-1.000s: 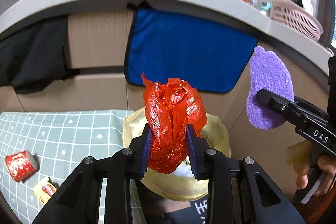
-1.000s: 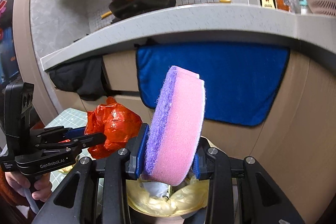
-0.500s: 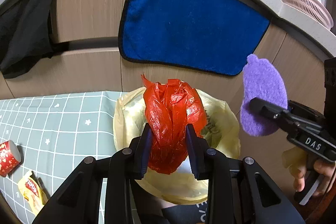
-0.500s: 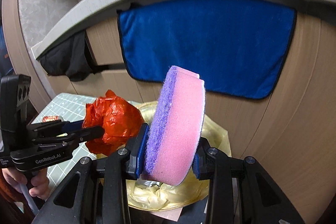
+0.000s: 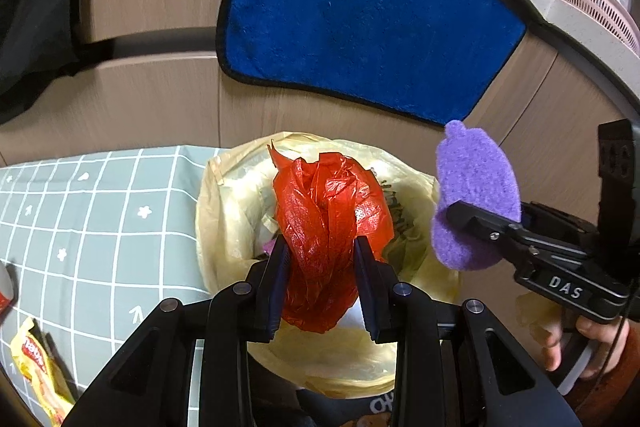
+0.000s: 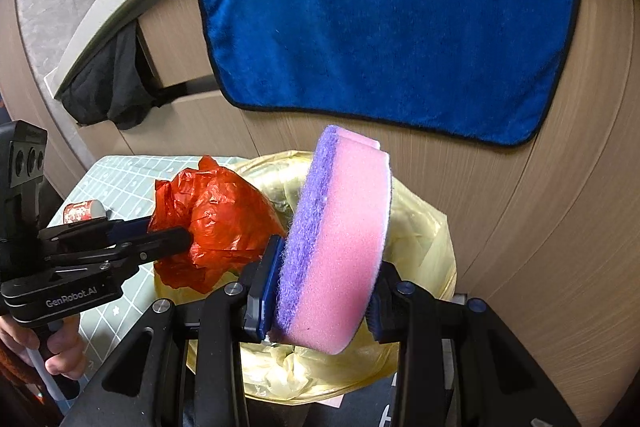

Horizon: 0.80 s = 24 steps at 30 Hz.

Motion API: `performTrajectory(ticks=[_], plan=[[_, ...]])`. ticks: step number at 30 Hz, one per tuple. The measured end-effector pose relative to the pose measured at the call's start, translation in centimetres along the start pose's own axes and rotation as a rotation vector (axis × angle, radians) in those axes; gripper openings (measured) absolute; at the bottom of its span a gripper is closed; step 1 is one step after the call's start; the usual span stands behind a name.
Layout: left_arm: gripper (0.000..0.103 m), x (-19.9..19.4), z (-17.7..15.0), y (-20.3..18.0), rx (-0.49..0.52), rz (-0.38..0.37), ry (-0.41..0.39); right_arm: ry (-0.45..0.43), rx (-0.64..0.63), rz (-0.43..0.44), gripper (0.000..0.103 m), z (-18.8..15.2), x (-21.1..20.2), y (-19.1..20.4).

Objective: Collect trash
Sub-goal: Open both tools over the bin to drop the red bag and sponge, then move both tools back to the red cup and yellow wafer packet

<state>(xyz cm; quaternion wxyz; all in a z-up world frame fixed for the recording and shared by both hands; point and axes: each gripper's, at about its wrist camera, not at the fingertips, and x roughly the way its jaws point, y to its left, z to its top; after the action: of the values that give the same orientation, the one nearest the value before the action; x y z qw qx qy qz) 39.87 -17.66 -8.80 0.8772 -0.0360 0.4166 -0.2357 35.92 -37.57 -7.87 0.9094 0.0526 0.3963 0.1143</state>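
Note:
My left gripper [image 5: 320,259] is shut on a crumpled red plastic bag [image 5: 328,223], held over the mouth of a bin lined with a yellow bag [image 5: 228,195]. My right gripper [image 6: 320,279] is shut on a thick pink sponge with a purple scrub face [image 6: 340,239], also over the yellow-lined bin [image 6: 420,227]. In the left wrist view the sponge [image 5: 472,195] hangs at the bin's right rim. In the right wrist view the red bag [image 6: 212,223] sits to the left of the sponge, in the left gripper [image 6: 176,239].
A green checked mat [image 5: 100,219] lies left of the bin, with a yellow wrapper [image 5: 36,367] near its front edge and a red cup [image 6: 82,213] further off. A blue towel [image 5: 360,27] hangs on the wooden cabinet behind. A pink basket [image 5: 592,3] sits on the counter.
Both grippers have sunk and tipped downward toward the bin, keeping their hold. The bin mouth now shows fuller beneath the red bag and the sponge.

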Motion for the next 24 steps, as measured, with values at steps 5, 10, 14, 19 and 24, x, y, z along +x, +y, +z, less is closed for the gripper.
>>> performTrajectory(ticks=[5, 10, 14, 19, 24], plan=[[0.042, 0.8, 0.4, 0.5, -0.012, -0.08, 0.009, 0.022, 0.027, 0.016, 0.035, 0.0, 1.0, -0.3], [0.052, 0.0, 0.9, 2.2, -0.092, -0.101, -0.027, 0.006, 0.034, 0.019, 0.051, -0.2, 0.9, -0.1], [0.052, -2.2, 1.2, 3.6, -0.121, -0.061, -0.068, -0.023, 0.049, 0.02, 0.053, -0.1, 0.1, 0.0], [0.052, -6.8, 1.2, 5.2, -0.111, 0.025, -0.12, -0.065, 0.061, 0.03, 0.057, 0.1, -1.6, 0.8], [0.052, -13.0, 0.6, 8.4, -0.139, 0.108, -0.197, -0.104, 0.037, 0.057, 0.059, 0.6, -3.7, 3.1]])
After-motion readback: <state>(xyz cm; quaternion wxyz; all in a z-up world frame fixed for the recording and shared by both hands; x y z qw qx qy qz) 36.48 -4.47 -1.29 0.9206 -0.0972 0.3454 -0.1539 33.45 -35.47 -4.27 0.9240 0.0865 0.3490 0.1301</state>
